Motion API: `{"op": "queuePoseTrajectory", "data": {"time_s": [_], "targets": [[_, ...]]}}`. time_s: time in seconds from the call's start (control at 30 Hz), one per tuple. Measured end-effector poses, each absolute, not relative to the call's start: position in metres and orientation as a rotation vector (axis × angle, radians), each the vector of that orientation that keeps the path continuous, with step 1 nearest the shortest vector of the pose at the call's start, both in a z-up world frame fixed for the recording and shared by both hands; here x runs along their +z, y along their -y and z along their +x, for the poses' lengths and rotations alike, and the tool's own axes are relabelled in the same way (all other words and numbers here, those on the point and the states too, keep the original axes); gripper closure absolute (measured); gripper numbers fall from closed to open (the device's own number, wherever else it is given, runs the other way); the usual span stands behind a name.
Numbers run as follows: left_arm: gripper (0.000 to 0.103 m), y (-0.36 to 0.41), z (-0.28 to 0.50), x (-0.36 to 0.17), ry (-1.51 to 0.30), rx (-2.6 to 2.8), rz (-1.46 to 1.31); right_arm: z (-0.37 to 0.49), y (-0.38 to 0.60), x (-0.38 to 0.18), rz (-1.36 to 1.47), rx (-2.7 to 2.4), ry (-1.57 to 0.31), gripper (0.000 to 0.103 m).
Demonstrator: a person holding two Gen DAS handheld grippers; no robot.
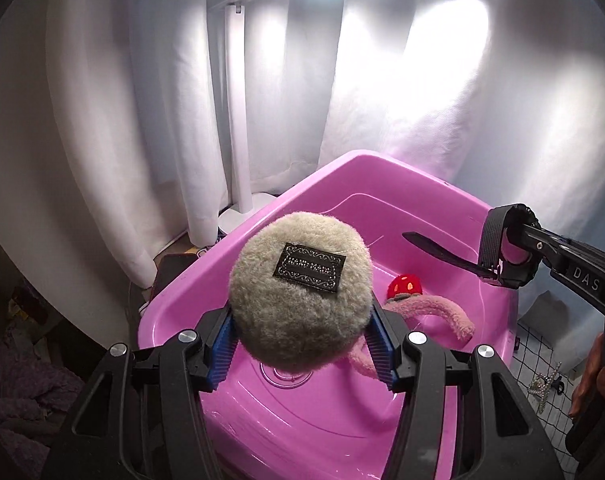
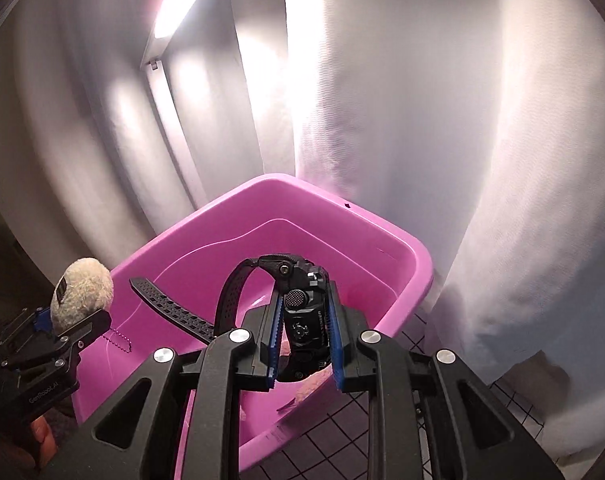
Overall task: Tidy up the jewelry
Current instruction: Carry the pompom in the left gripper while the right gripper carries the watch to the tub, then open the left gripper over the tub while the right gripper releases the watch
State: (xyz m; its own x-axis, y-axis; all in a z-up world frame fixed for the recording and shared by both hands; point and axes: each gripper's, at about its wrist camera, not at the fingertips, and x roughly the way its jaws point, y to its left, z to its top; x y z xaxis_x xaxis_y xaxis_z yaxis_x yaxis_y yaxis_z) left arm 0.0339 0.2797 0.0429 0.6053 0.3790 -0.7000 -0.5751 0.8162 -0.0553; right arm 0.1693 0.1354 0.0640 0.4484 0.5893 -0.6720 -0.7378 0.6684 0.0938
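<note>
Item one: we record the left hand-held gripper about half open, its blue pads pressed against both sides of a round, beige fluffy pouch that bears a dark rectangular label; the pouch is held over the near end of a pink plastic tub. Item two: the right hand-held gripper is nearly closed, clamped on the case of a black digital watch, whose perforated strap trails loose to the left above the tub's interior. Item three: inside the tub we note a pink plush band with a red spotted ornament beside it. Item four: a thin beaded chain dangles below the left hand-held gripper in the right wrist view. Item five: a silvery chain piece lies outside the tub on a black grid-patterned mat. White curtains and a lit white lamp stand behind.
</note>
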Motion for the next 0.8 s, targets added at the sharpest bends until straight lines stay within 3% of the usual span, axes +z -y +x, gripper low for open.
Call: {"op": "queuePoseTrajectory", "data": {"time_s": [0.53, 0.8], "targets": [[0.047, -0.312, 0.070, 0.002, -0.923, 0.486, -0.342, 0.203, -0.196, 0.005, -0.410, 0.760, -0.945, 0.083], [0.035, -0.312, 0.071, 0.001, -0.949, 0.482, -0.337, 0.210, -0.214, -0.006, -0.451, 0.738, -0.970, 0.083]]}}
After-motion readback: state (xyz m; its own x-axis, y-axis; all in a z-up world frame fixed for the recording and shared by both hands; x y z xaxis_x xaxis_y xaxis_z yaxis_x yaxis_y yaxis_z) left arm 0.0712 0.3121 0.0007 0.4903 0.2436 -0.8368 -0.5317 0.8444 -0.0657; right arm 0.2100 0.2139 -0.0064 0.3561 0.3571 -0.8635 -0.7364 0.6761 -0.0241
